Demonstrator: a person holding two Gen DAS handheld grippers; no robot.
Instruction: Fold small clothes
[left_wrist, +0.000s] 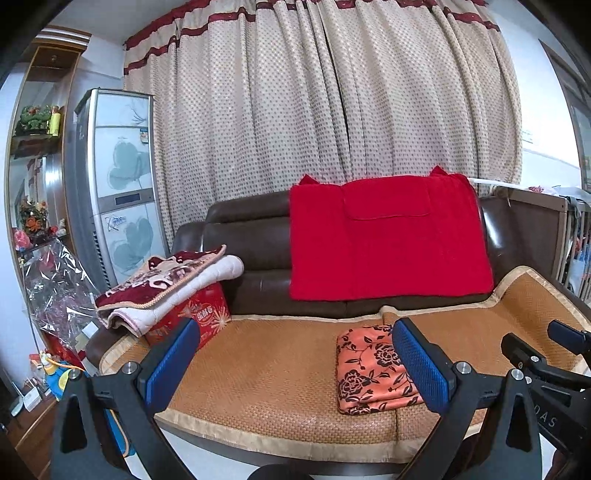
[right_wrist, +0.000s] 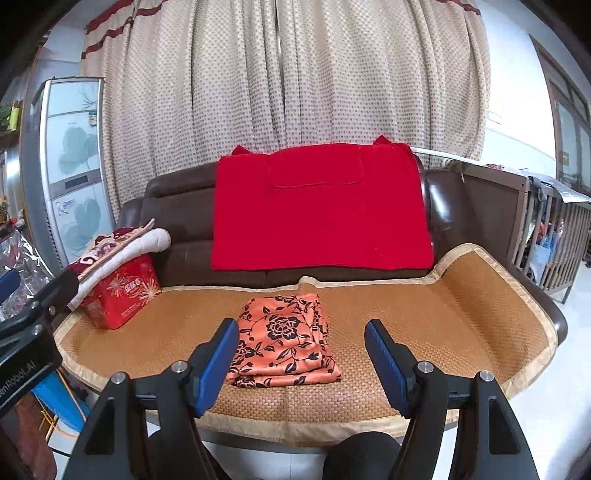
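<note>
Both grippers were held with jaws spread and nothing between them: the left gripper and the right gripper were kept short of the sofa's front edge. An orange flowered cloth, folded into a flat bundle, was seen lying on the woven mat covering the sofa seat, near its middle.

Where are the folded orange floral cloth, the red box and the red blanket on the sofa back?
Orange floral cloth (right_wrist: 284, 339), right wrist view, middle of its top layer.
Red box (right_wrist: 123, 297), right wrist view, its front face.
Red blanket (right_wrist: 321, 214), right wrist view, its centre.
</note>
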